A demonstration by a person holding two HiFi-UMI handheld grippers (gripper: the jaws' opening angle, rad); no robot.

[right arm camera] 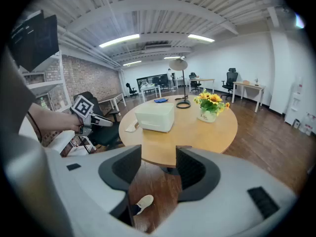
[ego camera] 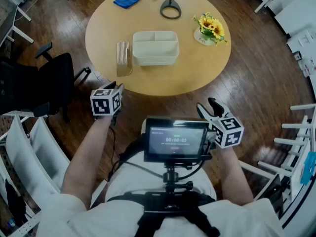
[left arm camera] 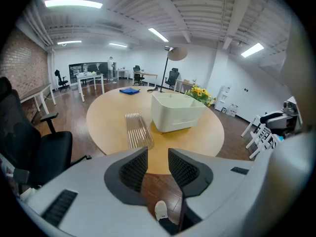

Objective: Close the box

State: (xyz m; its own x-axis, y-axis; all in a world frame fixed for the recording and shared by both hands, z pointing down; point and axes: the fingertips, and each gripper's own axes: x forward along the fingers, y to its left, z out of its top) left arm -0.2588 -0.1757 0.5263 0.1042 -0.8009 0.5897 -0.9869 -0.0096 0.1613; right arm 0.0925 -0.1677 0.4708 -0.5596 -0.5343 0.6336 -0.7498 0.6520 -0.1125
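Observation:
A white open box (ego camera: 155, 47) with divided compartments sits in the middle of the round wooden table (ego camera: 197, 73). Its clear ribbed lid (ego camera: 123, 58) lies flat on the table just left of it. Both grippers hang off the table's near edge, apart from box and lid. My left gripper (ego camera: 118, 87) is open and empty, pointing toward the lid (left arm camera: 137, 130) and box (left arm camera: 177, 111). My right gripper (ego camera: 210, 108) is open too, nothing between its jaws, with the box (right arm camera: 155, 116) far ahead. The left gripper (right arm camera: 91, 116) shows in the right gripper view.
On the table's far side lie a blue cloth (ego camera: 127, 0), a lamp base (ego camera: 170, 9) and a pot of sunflowers (ego camera: 211, 29). A black office chair (ego camera: 44, 85) stands left of the table, white chairs (ego camera: 296, 142) to the right. A monitor (ego camera: 175, 139) sits on my chest rig.

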